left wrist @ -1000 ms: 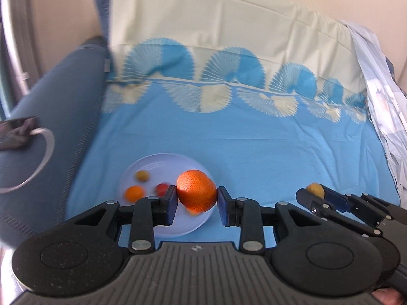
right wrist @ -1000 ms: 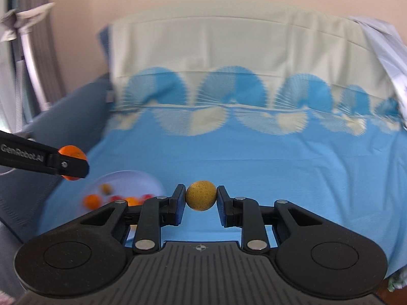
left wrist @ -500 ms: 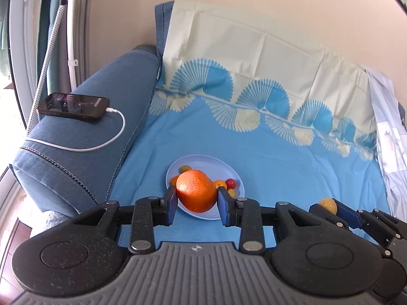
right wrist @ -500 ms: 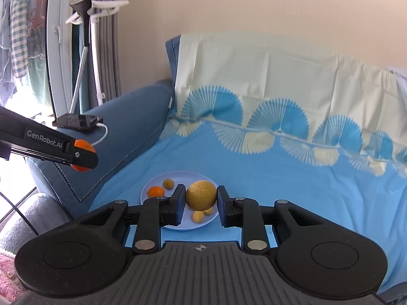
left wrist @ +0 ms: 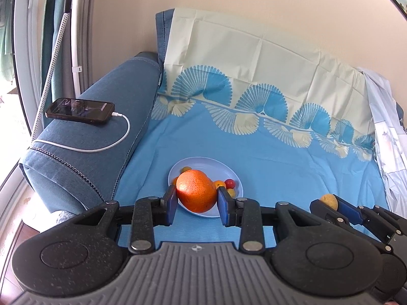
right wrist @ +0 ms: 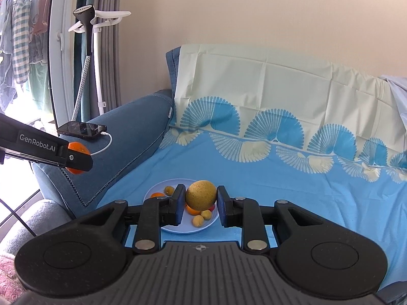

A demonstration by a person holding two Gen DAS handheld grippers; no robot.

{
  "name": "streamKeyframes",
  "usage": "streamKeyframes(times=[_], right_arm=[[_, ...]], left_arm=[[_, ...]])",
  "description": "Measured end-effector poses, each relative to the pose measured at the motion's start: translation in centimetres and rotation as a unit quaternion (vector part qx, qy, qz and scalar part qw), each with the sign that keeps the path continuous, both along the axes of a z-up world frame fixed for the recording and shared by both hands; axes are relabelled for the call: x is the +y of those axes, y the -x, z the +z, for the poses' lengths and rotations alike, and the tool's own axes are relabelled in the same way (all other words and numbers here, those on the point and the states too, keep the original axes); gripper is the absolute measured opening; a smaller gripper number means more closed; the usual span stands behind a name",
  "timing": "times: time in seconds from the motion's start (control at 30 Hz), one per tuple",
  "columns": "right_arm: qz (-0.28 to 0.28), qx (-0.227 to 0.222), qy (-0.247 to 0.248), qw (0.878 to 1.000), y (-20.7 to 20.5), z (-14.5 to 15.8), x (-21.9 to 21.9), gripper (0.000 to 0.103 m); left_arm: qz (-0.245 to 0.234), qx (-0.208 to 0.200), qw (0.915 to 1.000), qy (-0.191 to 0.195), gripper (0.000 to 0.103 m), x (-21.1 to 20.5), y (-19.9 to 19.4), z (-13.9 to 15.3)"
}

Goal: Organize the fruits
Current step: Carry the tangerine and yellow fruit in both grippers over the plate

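I had the left gripper point(left wrist: 196, 198) clamped on the orange point(left wrist: 196, 191), its jaws pressed to either side of the fruit, held in the air above the near side of the plate point(left wrist: 203, 164). The right gripper point(right wrist: 200, 204) was closed the same way on a yellow-brown fruit point(right wrist: 201, 195), also lifted clear over the plate. The plate sat on the blue sheet point(left wrist: 279, 167) covering the sofa seat, near the armrest point(left wrist: 101, 137). On it I could see several small fruits: a red one point(left wrist: 230, 183), small yellow ones point(right wrist: 198, 220) and a small orange one point(right wrist: 157, 194), some partly hidden behind what I was holding. From the right camera the left gripper showed at the left edge with the orange between its jaws, in front of the armrest. A phone point(left wrist: 80, 110) lay on the armrest with a white cable point(left wrist: 84, 147) plugged in.
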State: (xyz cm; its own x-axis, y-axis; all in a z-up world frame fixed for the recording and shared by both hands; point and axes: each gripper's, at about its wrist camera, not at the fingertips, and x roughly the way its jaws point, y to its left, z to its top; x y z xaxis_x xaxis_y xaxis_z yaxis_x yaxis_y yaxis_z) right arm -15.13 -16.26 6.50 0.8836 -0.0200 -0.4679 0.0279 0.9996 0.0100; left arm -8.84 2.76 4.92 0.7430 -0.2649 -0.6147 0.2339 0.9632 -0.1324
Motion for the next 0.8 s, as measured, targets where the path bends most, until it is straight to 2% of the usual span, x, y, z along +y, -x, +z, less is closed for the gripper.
streamKeyframes(times=[0.47, 0.8], right_arm=[[0.007, 0.013, -0.004, 1.000, -0.4, -0.4, 0.1, 0.027], [0.010, 0.053, -0.015, 0.998, -2.2, -2.1, 0.0, 0.027]], left_arm=[[0.007, 0.018, 0.9998, -0.008, 0.037, -0.2, -0.8, -0.8], [0.002, 0.058, 0.9981, -0.019, 0.037, -0.7, -3.1, -3.1]])
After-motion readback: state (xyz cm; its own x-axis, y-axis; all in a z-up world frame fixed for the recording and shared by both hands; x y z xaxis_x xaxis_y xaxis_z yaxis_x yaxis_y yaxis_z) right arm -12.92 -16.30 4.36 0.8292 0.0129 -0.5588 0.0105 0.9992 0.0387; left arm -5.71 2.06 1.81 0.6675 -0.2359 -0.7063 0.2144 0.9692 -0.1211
